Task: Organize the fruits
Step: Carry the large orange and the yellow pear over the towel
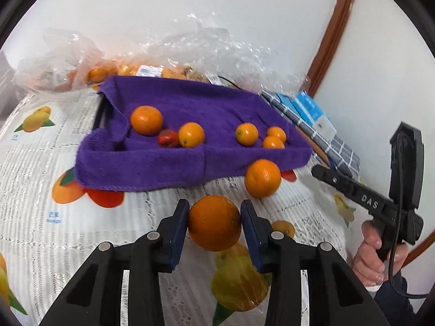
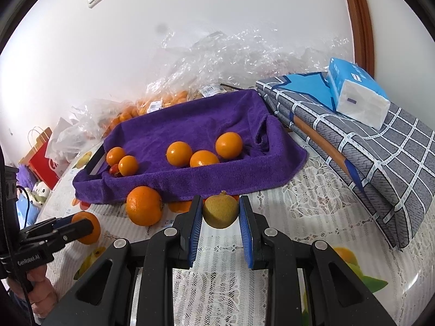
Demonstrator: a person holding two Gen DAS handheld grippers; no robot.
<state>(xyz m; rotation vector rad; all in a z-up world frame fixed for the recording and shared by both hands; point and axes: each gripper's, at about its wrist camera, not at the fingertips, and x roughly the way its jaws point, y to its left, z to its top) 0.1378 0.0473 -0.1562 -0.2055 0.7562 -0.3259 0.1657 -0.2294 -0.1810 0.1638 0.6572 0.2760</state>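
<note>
My left gripper (image 1: 214, 206) is shut on a large orange (image 1: 214, 222), with both blue pads against its sides, just above the fruit-printed tablecloth. My right gripper (image 2: 220, 203) is shut on a greenish-brown kiwi-like fruit (image 2: 220, 211) in front of the tray. The tray lined with a purple towel (image 1: 141, 168) (image 2: 217, 179) holds several oranges and a small red fruit (image 1: 168, 138). Another loose orange (image 1: 262, 178) (image 2: 144, 205) lies on the cloth against the tray's front edge. The left gripper with its orange (image 2: 87, 231) shows at the far left of the right wrist view.
Clear plastic bags of oranges (image 1: 108, 70) (image 2: 163, 100) are piled behind the tray by the white wall. A folded grey checked cloth (image 2: 380, 163) with a blue tissue pack (image 2: 356, 95) lies to the tray's right. A red paper bag (image 2: 43, 160) stands far left.
</note>
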